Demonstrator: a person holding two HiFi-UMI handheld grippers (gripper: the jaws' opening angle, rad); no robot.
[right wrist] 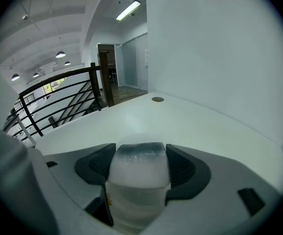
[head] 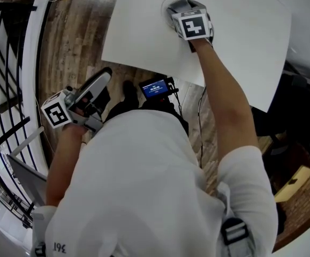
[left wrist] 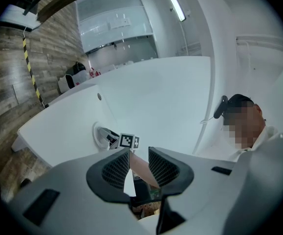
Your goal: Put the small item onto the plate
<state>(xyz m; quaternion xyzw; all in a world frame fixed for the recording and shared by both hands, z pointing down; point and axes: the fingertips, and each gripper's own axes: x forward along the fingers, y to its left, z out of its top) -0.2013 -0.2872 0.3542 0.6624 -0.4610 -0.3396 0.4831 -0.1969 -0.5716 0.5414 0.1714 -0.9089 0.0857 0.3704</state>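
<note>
- Here, the right gripper (head: pixel 180 9) reached out at the end of a stretched arm to the upper middle of the head view. Its tips were above the white plate (head: pixel 167 4) on the white table (head: pixel 240 47).
- In the right gripper view, its jaws were closed on a small translucent bottle (right wrist: pixel 137 173) with a frosted cap, one dark pad pressed against each side of it.
- No view showed whether the bottle touched the plate.
- Further up the same view a round grommet (right wrist: pixel 157 99) sat in the tabletop, and a dark railing (right wrist: pixel 63 97) ran along the left.
- The left gripper (head: pixel 102 79) was at the left of the head view, off the table and over the wooden floor (head: pixel 74 47), well apart from the plate.
- Its own view showed the jaws narrowly apart with nothing held between them; only the person's forearm (left wrist: pixel 142 169) showed through the gap.
- Past those jaws, left of centre in that view, the plate (left wrist: pixel 98 131) lay on the table with the right gripper's marker cube (left wrist: pixel 127 141) just beside it.
- A small device with a blue screen (head: pixel 155 88) sat at the table's near edge, in the middle of the head view.
</note>
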